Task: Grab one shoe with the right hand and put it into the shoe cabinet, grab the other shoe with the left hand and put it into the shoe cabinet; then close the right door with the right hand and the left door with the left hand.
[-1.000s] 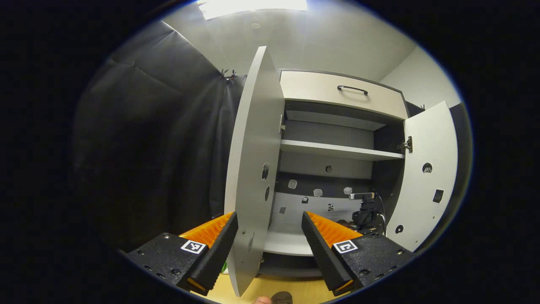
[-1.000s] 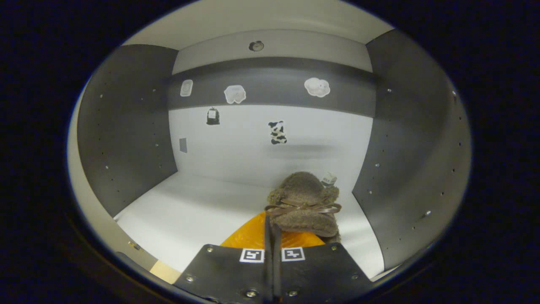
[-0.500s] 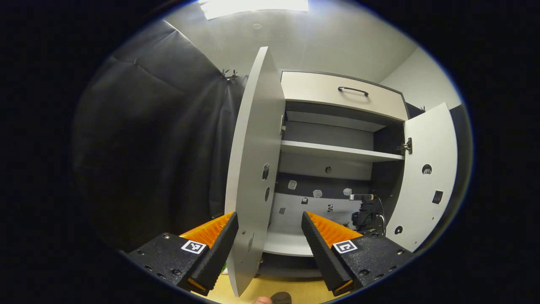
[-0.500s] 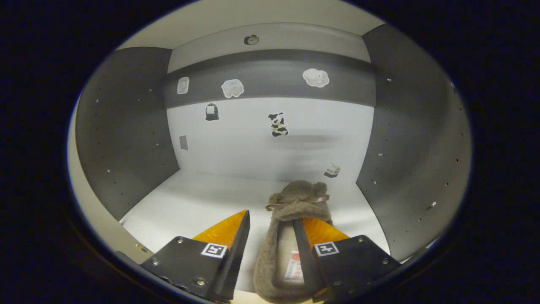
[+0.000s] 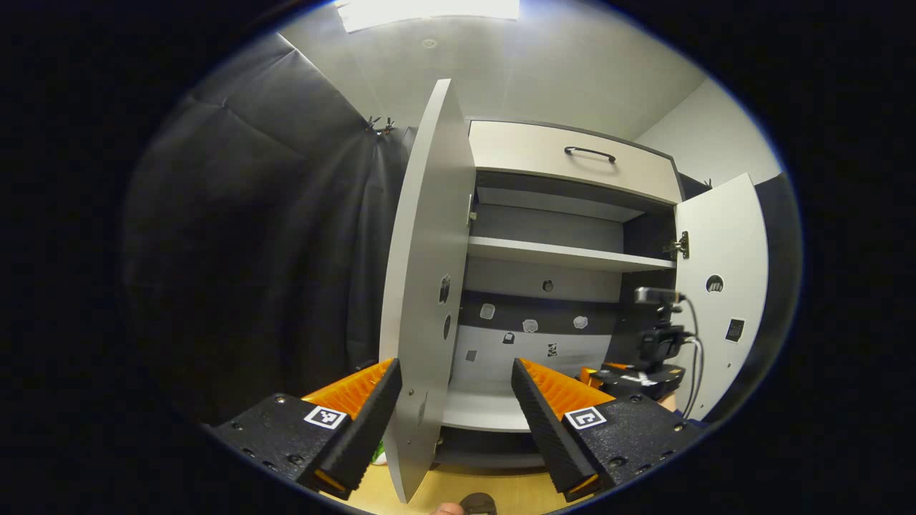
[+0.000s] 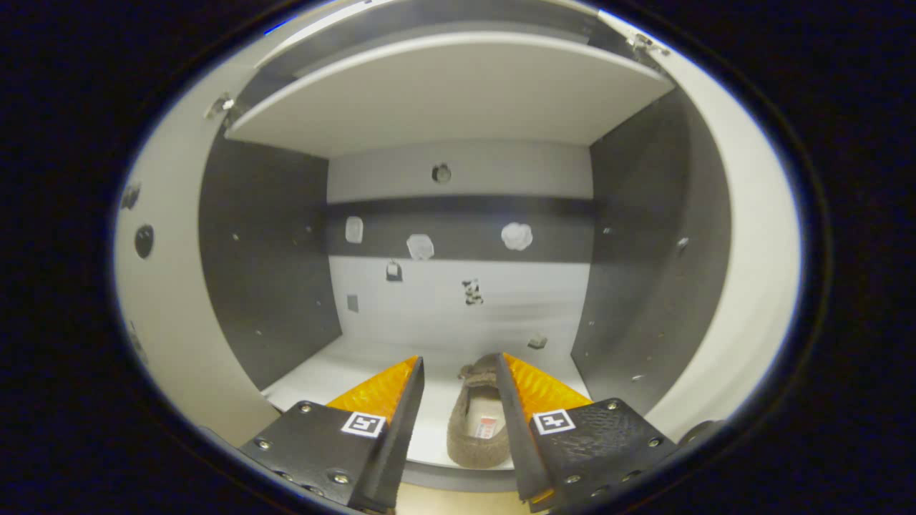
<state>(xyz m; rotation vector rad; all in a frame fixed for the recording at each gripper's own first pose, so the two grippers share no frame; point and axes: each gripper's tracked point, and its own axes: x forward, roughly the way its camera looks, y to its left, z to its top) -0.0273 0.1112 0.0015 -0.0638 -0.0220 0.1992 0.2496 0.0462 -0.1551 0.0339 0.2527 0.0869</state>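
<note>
Currently, 1 shoe (image 6: 476, 422) is lying on the cabinet floor (image 6: 336, 372) near the right wall, leaving room beside it. The right gripper (image 6: 458, 422) is hovering spread, gripping nothing. The left gripper (image 5: 454, 415) is waiting spread, straddling the left door (image 5: 422, 286).

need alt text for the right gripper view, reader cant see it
A brown fuzzy shoe lies on the bottom shelf of the open shoe cabinet, on its right side. The right gripper is open in front of it, fingers apart and off the shoe.
</note>
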